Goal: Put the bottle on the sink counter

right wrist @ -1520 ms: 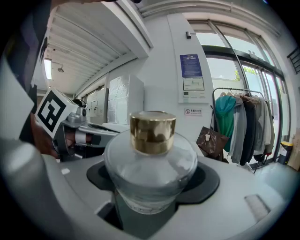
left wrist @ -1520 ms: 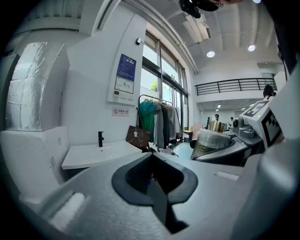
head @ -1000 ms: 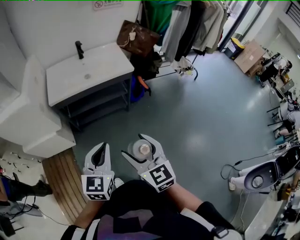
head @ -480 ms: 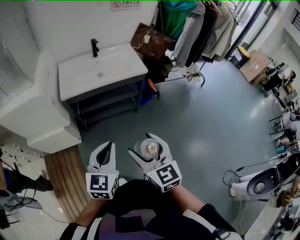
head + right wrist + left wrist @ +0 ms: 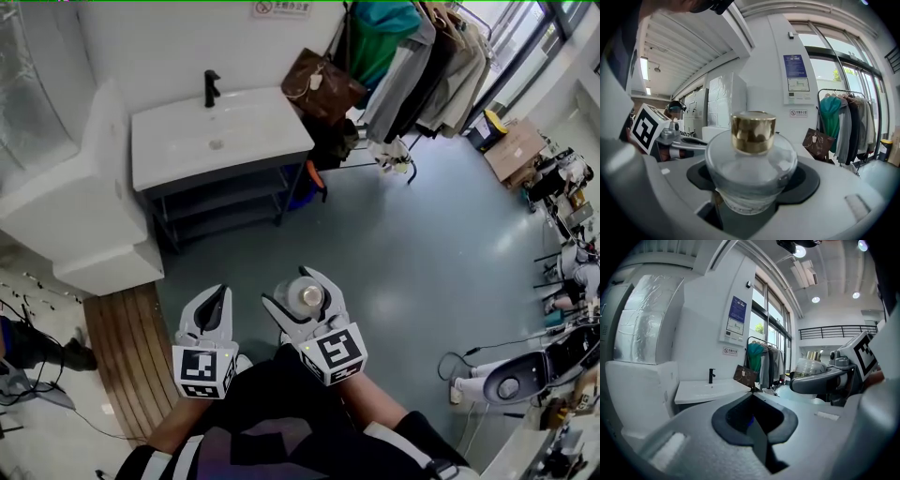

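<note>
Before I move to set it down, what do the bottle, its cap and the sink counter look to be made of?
The bottle looks like clear, glossy glass: the jaws show through it. Its cap is gold with a mirror-like sheen, metal or plated plastic. The sink counter is smooth plain white, in one seamless piece, perhaps ceramic or cast stone.

Bright, even light indoors.
Tall windows (image 5: 776, 319) and ceiling lamps (image 5: 800, 250) lit the room; both gripper views bulged toward dark rounded corners, and the near bottle (image 5: 751, 173) looked soft.
</note>
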`<state>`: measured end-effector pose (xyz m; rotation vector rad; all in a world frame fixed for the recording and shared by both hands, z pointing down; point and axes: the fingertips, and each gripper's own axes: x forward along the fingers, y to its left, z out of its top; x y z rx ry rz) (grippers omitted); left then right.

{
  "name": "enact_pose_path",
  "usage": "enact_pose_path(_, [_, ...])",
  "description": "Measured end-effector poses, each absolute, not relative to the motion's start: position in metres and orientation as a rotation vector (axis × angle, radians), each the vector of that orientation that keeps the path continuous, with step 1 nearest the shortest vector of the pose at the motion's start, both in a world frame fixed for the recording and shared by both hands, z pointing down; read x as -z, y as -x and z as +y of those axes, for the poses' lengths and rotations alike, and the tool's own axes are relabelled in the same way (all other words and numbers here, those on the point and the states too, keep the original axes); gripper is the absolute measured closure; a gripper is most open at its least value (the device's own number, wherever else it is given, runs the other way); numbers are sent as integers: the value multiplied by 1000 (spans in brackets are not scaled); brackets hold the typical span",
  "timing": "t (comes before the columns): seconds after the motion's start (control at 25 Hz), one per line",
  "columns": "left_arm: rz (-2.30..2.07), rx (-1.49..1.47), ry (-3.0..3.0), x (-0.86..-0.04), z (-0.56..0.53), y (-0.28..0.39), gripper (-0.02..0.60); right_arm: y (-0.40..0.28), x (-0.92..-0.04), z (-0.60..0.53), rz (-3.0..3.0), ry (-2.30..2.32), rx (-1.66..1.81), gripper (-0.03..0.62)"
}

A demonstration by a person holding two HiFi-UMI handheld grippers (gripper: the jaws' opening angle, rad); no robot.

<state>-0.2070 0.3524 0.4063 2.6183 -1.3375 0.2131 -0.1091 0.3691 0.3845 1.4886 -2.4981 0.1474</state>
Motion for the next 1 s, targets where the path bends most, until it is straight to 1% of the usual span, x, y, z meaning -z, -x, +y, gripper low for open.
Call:
enact_pose_path(0.32, [-1394, -236, -2587, -413, 319, 208, 583, 109, -393, 329, -2535, -1434, -155, 249])
enact_pose_path(0.64, [-1456, -268, -2558, -408, 262, 182, 583, 85, -391, 268, -2567, -1382, -101, 249])
enact_pose_path(1.0, [-1512, -316, -2529, -406, 205, 146, 584, 51, -393, 207, -2617, -1338, -116, 249])
